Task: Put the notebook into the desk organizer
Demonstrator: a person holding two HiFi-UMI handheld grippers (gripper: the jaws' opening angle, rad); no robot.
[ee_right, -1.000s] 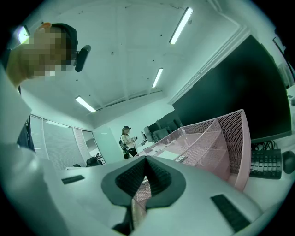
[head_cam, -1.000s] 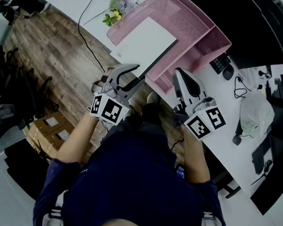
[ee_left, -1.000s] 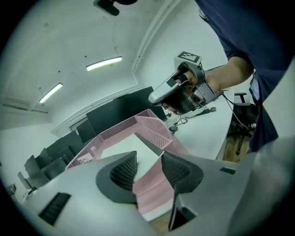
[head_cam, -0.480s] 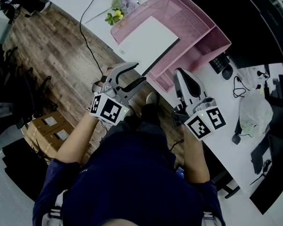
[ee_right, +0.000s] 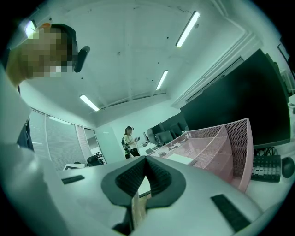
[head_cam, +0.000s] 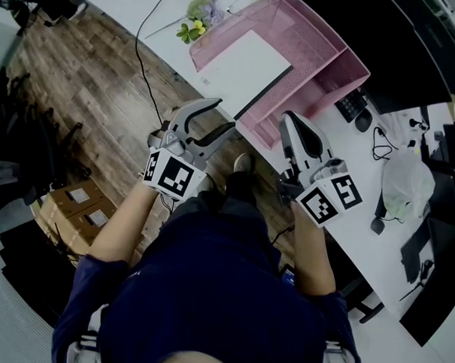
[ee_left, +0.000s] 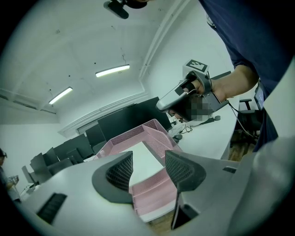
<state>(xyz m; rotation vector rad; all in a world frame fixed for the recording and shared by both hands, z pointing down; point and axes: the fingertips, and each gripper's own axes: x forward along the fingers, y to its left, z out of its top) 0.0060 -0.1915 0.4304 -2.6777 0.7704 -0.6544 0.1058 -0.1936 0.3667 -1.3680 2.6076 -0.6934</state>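
Closest to the person's body, the left gripper (head_cam: 224, 115) has its jaws wide apart with nothing between them, and the right gripper (head_cam: 290, 119) has its jaws pressed together. Both are held at the near edge of the white desk (head_cam: 378, 172). Just beyond, the white notebook (head_cam: 244, 65) lies flat in the large compartment of the pink mesh desk organizer (head_cam: 333, 40), clear of both grippers. Farther off, a flower sprig (head_cam: 195, 21) lies left of the organizer and a black keyboard (head_cam: 350, 105) sits at its right.

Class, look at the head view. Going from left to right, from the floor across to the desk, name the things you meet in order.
cardboard boxes → left gripper → right gripper → white plastic bag
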